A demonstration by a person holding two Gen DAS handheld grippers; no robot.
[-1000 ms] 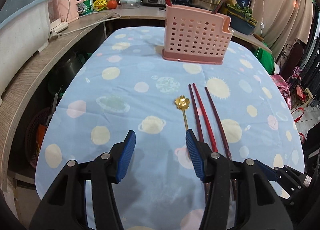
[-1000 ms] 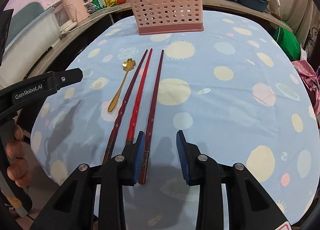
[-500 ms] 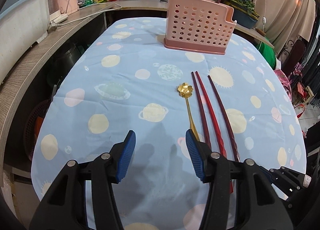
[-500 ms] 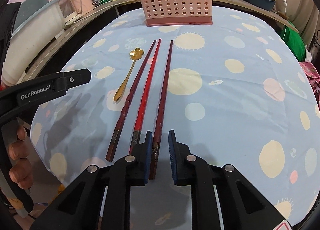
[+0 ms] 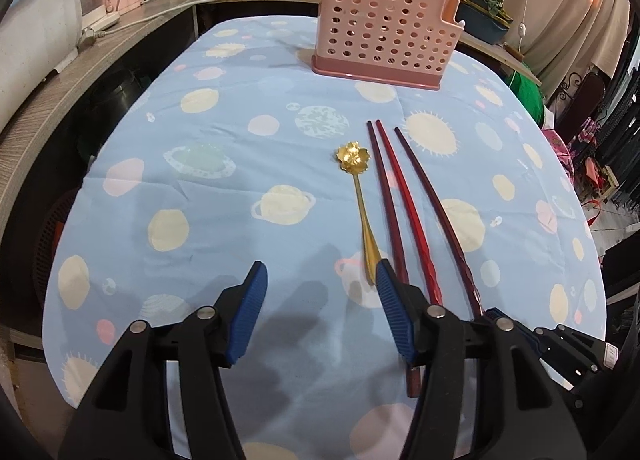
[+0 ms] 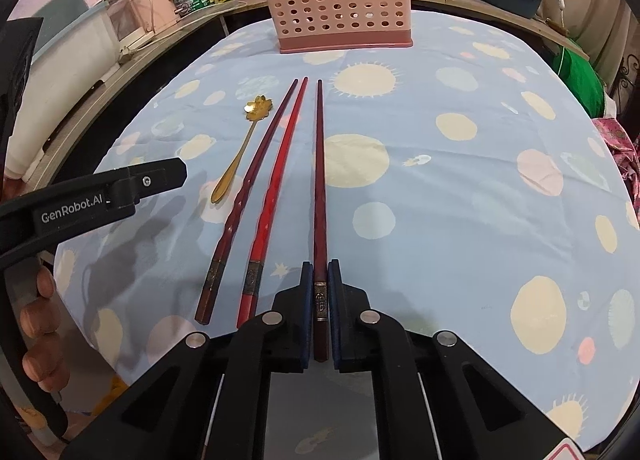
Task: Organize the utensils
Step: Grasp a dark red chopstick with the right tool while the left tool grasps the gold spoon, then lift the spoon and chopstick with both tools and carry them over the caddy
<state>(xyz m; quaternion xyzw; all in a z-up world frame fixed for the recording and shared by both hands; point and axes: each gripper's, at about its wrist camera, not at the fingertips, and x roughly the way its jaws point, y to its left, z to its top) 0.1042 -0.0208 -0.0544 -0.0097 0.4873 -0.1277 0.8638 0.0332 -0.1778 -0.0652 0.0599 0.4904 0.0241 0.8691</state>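
The right gripper [image 6: 320, 272] has its jaws pinching the butt end of the rightmost chopstick [image 6: 319, 180], which lies flat on the surface ahead of the jaws. Lift it level, then tip it upright before lowering it into the pink holder [image 6: 340, 0] far ahead. The left gripper [image 5: 320, 284] hovers, jaws spread, its right jaw beside the gold spoon [image 5: 360, 196].

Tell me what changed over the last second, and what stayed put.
The right gripper went from open to shut on the rightmost chopstick, gripping its near end. The left gripper stayed open and empty, easing back. The other two chopsticks, the gold spoon and the pink holder lie as before.
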